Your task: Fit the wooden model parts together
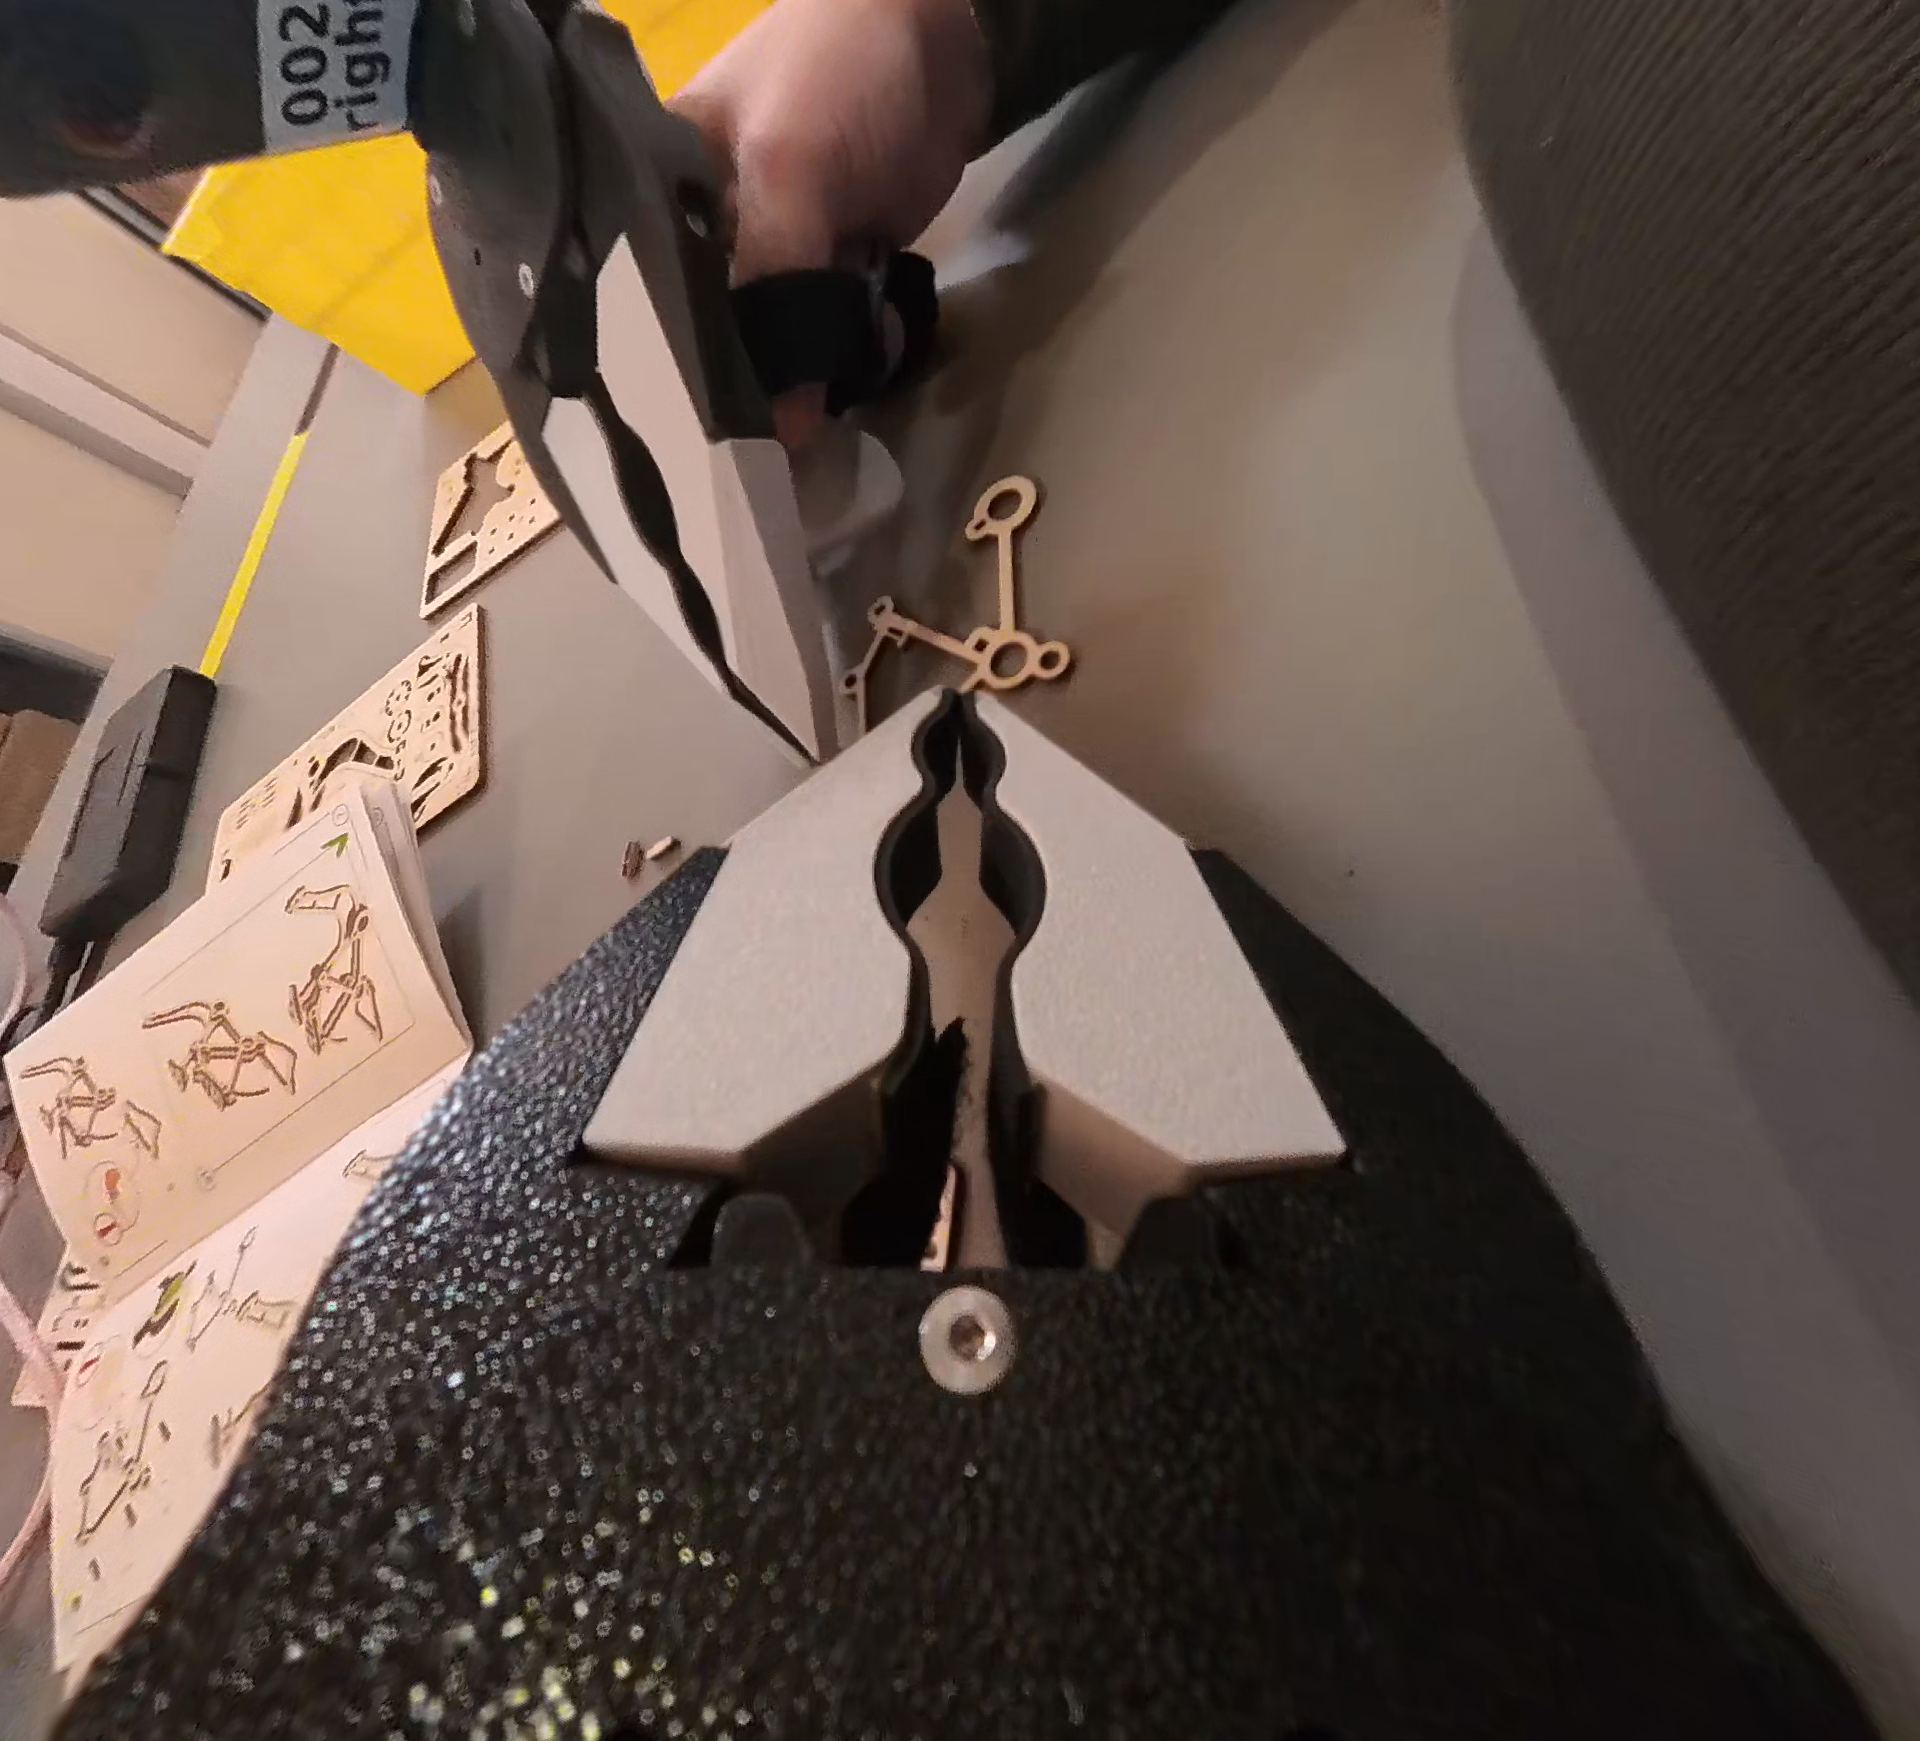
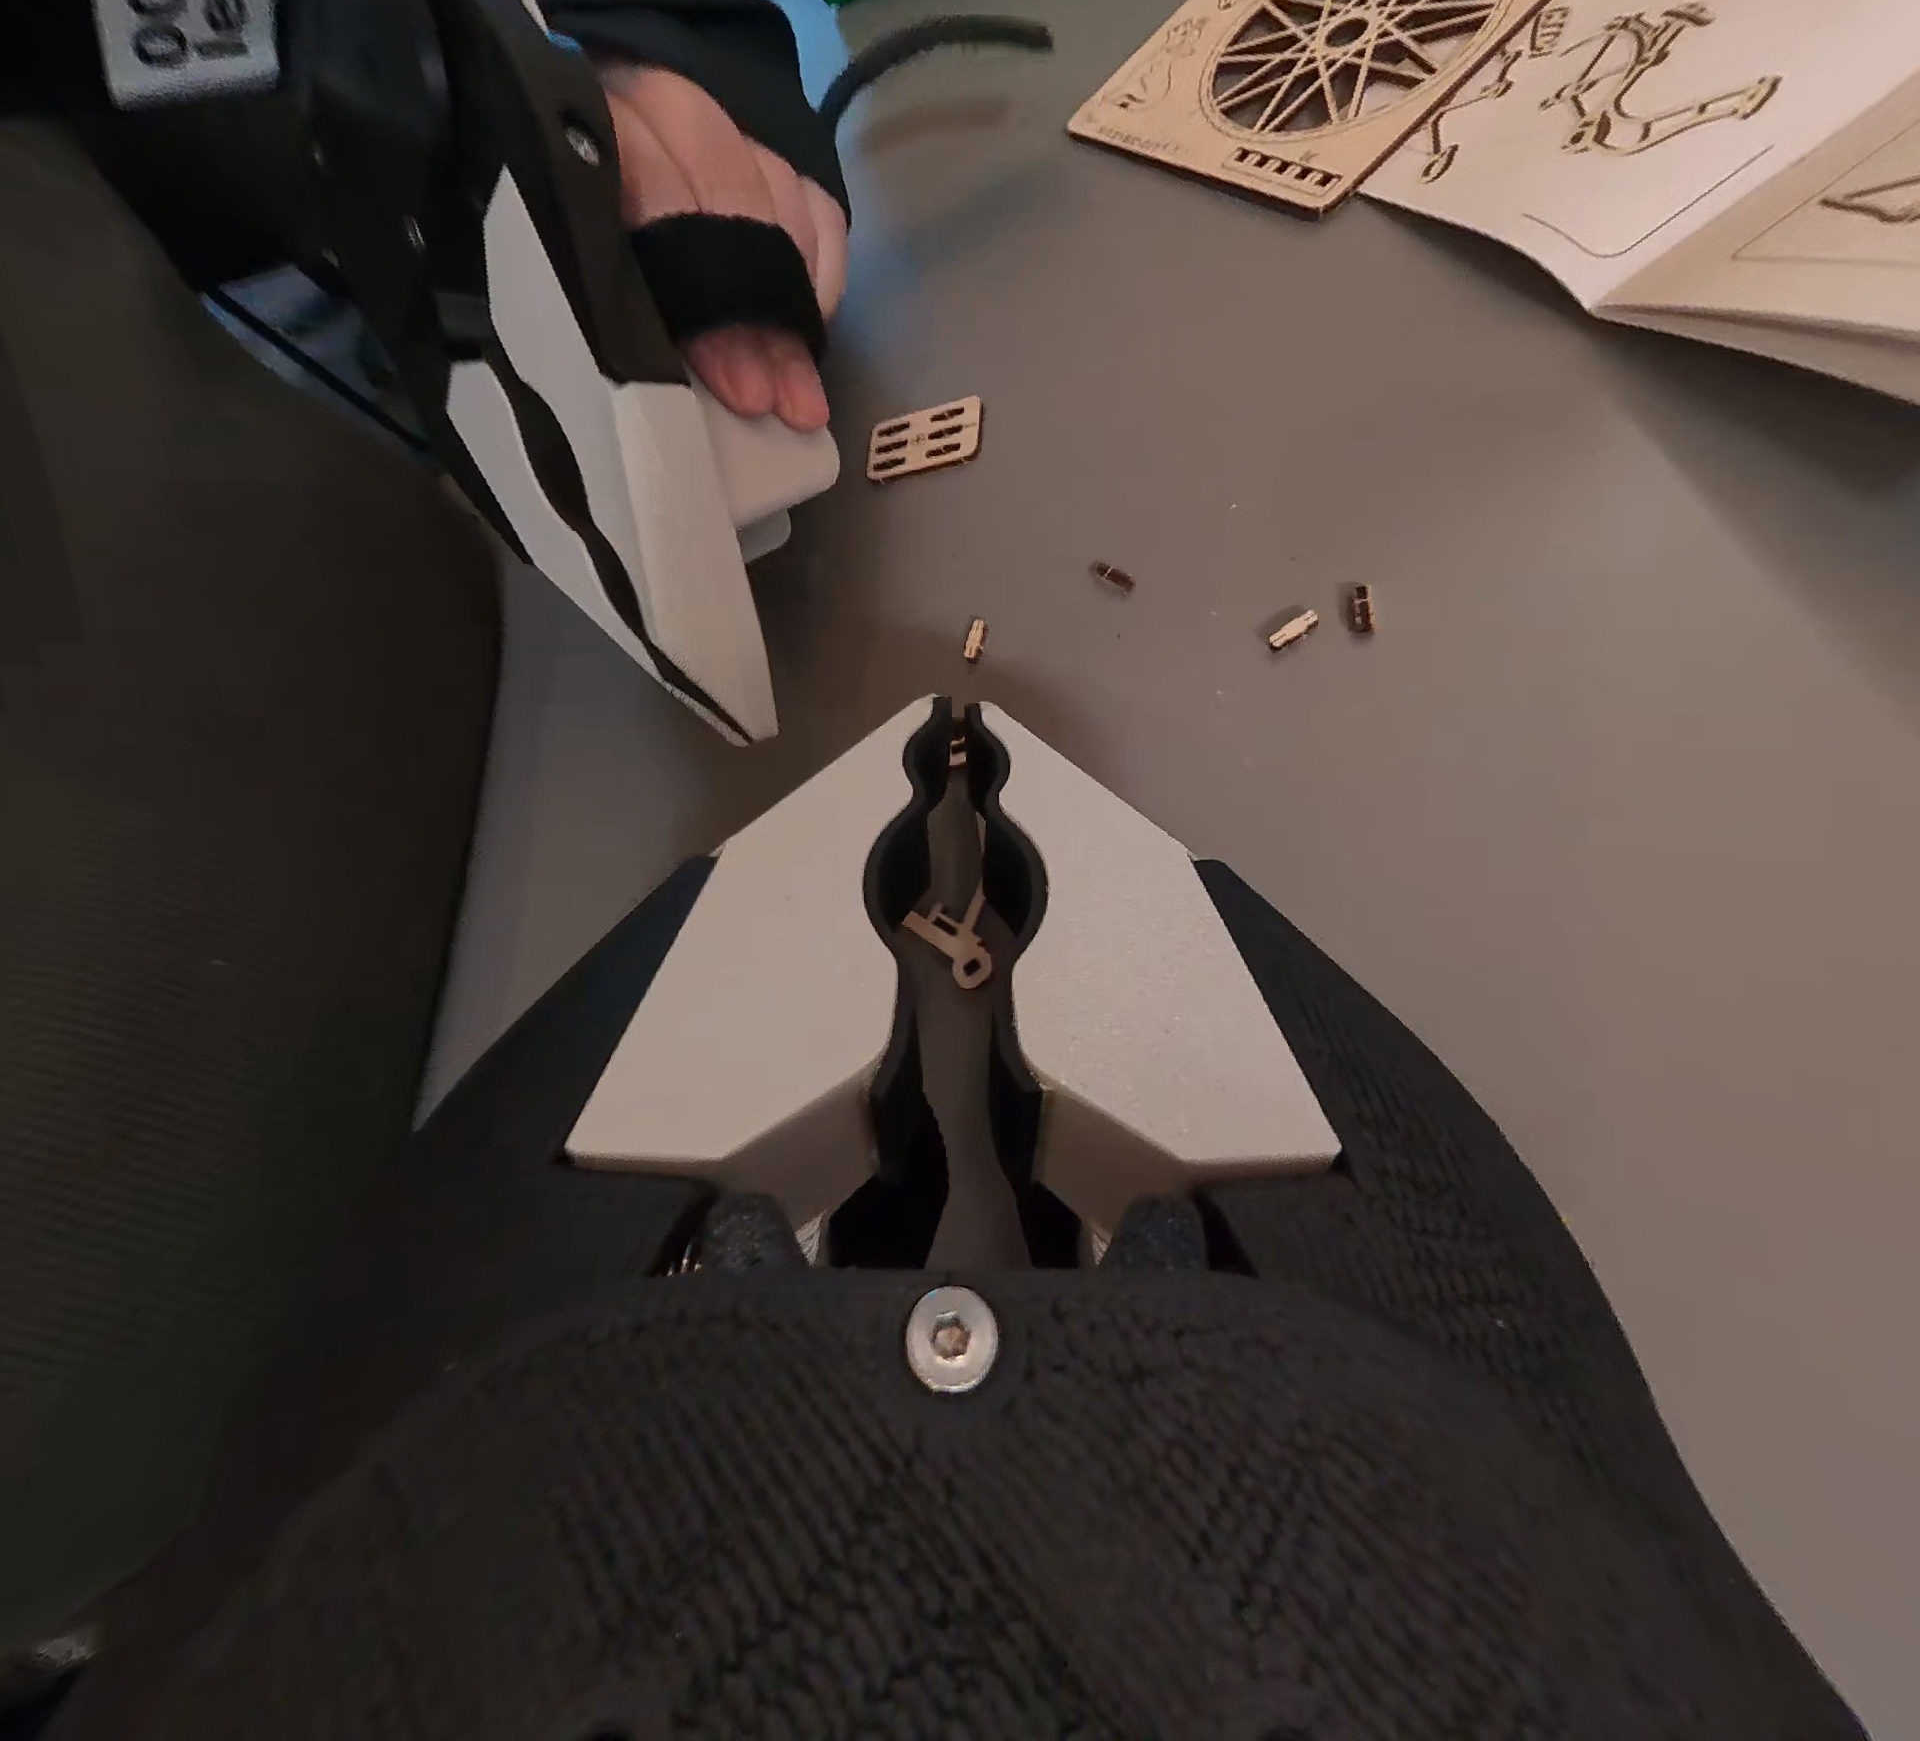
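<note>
Working over the grey table [image 2: 1351, 860], you have the big things pushed aside: the open instruction booklet [image 1: 239, 1016] and the punched wooden sheets [image 2: 1351, 29] lie well away from both tools. By my reading you are mid-way through fitting a small connector peg to the flat wooden frame piece [image 1: 997, 642] — the ringed, three-armed part lying on the table just beyond your left tongs. The next move calls for lining the peg up with a slot in that frame and pressing it in squarely.

Your right gripper [image 2: 958, 717] is closed down on a tiny wooden peg [image 2: 958, 744], pinched right at the tips. Your left gripper [image 1: 958, 704] has its fingers together with nothing between them, tips close to the frame. Four spare pegs [image 2: 1294, 628] lie loose near the small slotted plate [image 2: 925, 439]
</note>
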`<state>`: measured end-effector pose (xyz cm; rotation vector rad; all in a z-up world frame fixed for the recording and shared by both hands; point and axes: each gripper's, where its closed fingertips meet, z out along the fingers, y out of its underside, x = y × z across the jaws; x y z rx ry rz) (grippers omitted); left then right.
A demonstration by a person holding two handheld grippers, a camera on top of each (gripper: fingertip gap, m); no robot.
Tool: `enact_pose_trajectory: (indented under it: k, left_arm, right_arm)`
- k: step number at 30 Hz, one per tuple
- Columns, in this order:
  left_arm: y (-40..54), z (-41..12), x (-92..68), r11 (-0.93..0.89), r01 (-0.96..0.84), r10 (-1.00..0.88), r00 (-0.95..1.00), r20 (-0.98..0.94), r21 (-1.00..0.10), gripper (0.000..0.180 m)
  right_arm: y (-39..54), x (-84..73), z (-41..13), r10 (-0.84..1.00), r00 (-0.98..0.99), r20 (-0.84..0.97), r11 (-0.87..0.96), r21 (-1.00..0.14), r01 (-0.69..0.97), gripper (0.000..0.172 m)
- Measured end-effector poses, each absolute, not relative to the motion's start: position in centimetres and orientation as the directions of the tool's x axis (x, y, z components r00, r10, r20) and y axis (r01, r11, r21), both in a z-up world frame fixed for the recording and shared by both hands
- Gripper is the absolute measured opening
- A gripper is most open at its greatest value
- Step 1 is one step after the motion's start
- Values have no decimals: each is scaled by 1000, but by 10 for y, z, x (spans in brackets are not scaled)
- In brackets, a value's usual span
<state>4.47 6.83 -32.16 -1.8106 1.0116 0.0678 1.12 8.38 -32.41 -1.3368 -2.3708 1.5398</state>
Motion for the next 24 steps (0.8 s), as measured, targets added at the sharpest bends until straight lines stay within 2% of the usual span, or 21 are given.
enact_pose_trajectory:
  k: [16, 24]
  left_arm:
    - [67, -330, 39, -163, -619, -640, 659, -395, -768, 0]
    - [67, -330, 39, -171, -616, -641, 662, -387, -769, 0]
  right_arm:
    - [81, 10, -330, 658, -707, -258, 272, -794, 543, 1]
    - [80, 10, -331, 654, -716, -244, 290, -793, 536, 2]
